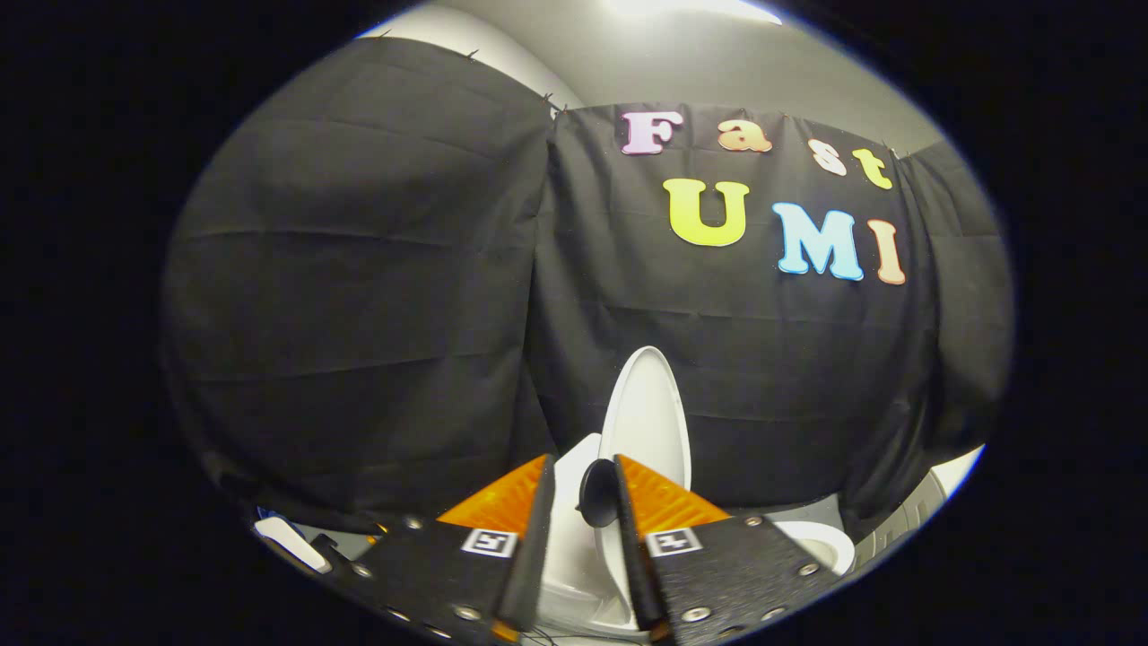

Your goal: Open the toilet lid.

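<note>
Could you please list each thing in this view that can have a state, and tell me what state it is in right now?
White oval plastic toilet lid: raised, standing nearly upright against the black cloth wall.
White ceramic toilet bowl: uncovered, rim showing beside the right finger.
Small black round knob on the lid's edge: between the fingertips, near the right one.
Tongs: slightly apart; whether both fingers press the knob cannot be told.
</note>
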Tool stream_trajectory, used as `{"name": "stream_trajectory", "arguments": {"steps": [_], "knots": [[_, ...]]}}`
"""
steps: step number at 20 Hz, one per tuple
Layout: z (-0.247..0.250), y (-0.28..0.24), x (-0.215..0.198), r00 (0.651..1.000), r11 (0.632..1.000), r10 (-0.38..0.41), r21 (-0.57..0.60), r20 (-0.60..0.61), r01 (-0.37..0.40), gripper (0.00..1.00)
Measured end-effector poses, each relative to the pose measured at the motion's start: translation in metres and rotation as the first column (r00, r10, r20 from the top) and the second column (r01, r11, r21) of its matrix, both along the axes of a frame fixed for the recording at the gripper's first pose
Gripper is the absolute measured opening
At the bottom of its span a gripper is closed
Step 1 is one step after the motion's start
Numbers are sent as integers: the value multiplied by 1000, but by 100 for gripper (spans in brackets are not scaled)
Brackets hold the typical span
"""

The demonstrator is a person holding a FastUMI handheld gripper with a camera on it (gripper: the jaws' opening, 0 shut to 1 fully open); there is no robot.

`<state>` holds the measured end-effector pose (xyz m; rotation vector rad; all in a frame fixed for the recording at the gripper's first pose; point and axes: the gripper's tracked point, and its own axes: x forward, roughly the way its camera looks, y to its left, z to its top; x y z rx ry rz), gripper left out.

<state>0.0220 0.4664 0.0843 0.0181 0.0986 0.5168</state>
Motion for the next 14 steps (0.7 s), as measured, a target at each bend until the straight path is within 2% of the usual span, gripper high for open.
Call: {"name": "stream_trajectory", "arguments": {"steps": [3,7,14], "knots": [[24,-28,-4,999,997,-24,76,30,22,96],[49,-78,0,993,993,-84,91,86,76,96],[54,-162,9,977,984,-179,40,115,176,96]]}}
